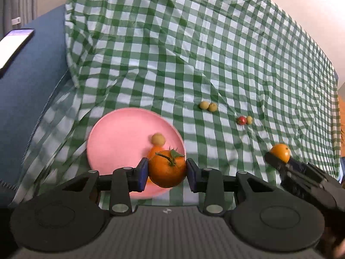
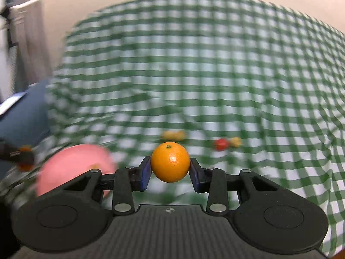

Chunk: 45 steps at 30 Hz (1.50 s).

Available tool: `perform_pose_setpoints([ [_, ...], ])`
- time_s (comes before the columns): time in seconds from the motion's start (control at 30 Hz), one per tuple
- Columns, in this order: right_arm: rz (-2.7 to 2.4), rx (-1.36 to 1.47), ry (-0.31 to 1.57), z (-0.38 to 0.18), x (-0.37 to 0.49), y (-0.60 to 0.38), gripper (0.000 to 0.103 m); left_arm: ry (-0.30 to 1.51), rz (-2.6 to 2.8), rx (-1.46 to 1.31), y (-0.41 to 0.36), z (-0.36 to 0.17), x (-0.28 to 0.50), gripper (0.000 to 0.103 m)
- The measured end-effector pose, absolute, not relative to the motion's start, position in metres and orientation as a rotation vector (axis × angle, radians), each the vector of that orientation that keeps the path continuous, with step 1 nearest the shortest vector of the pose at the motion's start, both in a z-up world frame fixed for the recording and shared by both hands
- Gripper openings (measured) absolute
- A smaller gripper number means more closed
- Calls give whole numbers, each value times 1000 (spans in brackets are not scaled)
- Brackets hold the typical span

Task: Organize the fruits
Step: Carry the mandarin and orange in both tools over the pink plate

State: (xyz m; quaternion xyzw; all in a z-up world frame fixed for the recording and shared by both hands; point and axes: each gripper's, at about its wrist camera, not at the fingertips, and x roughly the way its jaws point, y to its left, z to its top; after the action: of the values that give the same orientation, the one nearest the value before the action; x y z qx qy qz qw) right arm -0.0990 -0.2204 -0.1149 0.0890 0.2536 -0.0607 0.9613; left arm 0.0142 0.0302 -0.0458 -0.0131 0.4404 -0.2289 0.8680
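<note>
Just over the pink plate's [image 1: 120, 142] near rim, our left tongs [image 1: 167, 169] clamp a firm, smooth leafy mandarin [image 1: 167, 170] across its middle, while our right tongs [image 2: 170, 165] grip another orange [image 2: 170, 161], well right of the plate.

My left gripper [image 1: 167, 170] hangs over the near right edge of the plate [image 1: 120, 142], a tangerine [image 1: 167, 169] between its pads. On the plate, a small fruit [image 1: 158, 139] sits just behind it. Right of the plate on the cloth [image 1: 194, 54] lie two pairs of small fruits [image 1: 208, 106], well apart from the plate. My right gripper [image 2: 170, 166], far right, carries an orange [image 2: 170, 163].
</note>
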Motion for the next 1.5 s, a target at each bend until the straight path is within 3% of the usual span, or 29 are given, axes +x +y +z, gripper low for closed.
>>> perform_pose_setpoints([
  [0.23,74,190,540,-80,-140,-148,39,889,-450,-33,70,-39,-36,41],
  [0.63,59,185,534,-73,-161,-144,39,862,-477,-80,86,-38,-53,41],
  [0.97,76,159,561,-73,-113,-134,39,892,-441,-109,95,-51,-13,41],
  [1.5,153,76,671,-130,9,-107,39,1009,-397,-49,63,-111,98,41],
])
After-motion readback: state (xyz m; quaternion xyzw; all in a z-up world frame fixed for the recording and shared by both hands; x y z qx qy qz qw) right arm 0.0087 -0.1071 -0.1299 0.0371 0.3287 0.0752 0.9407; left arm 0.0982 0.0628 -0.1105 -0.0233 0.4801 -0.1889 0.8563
